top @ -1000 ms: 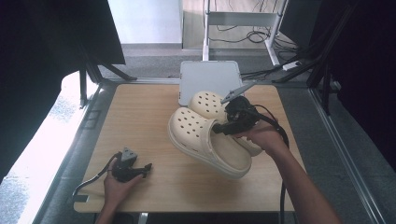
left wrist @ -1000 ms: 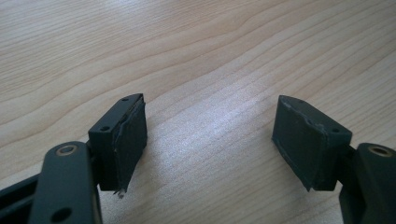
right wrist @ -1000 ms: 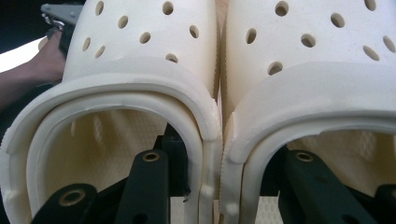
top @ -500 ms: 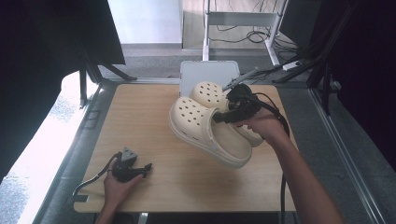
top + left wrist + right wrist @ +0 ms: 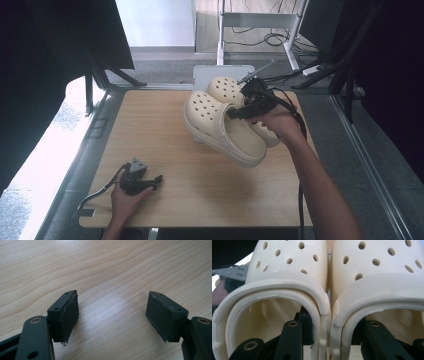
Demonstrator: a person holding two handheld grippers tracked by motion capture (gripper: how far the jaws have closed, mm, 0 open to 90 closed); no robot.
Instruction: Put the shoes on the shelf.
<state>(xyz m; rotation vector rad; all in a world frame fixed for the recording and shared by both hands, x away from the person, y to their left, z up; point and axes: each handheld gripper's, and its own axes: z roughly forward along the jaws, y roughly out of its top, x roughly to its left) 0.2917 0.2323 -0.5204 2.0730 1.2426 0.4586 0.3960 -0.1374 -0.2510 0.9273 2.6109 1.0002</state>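
Note:
Two cream perforated clogs are pinched side by side. In the high view the nearer clog (image 5: 220, 131) hangs tilted over the table's right half, with the farther clog (image 5: 226, 89) behind it. My right gripper (image 5: 235, 114) is shut on their two adjoining side walls. The right gripper view shows one jaw inside the left clog (image 5: 287, 265) and one inside the right clog (image 5: 382, 267), with my right gripper (image 5: 328, 340) clamping the walls between them. My left gripper (image 5: 157, 179) lies on the wood near the front left, open, with nothing between its jaws (image 5: 112, 307).
The wooden table (image 5: 160, 130) has bare wood across its left and front. A white flat box (image 5: 205, 75) sits at the far edge behind the clogs. Cables and a metal frame (image 5: 260, 20) lie on the floor beyond. Dark curtains flank both sides.
My right gripper has carried the pair of clogs up and toward the table's far edge. The left gripper has stayed in place.

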